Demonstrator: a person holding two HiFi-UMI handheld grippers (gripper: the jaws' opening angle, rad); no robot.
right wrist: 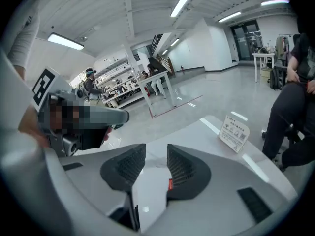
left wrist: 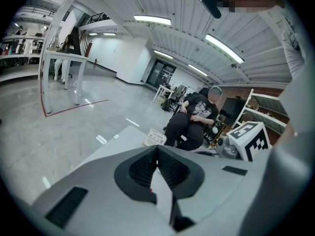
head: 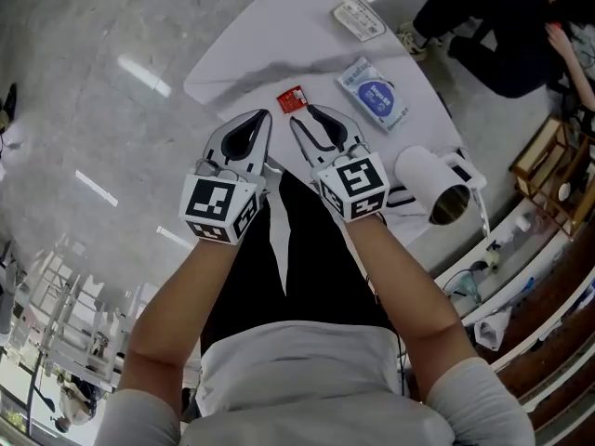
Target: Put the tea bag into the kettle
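Observation:
A small red tea bag lies flat on the white table, just beyond the tips of both grippers. My left gripper hovers right before it with its jaws together and nothing held. My right gripper sits beside it, a little right of the tea bag, jaws apart with only bare table showing between the pads. The white kettle stands at the table's right edge, to the right of my right hand, its dark open mouth turned toward the head camera.
A blue-and-white packet lies right of the tea bag. A printed card stands at the far edge. A person in black sits beyond the table's right corner. A wooden shelf is at the right.

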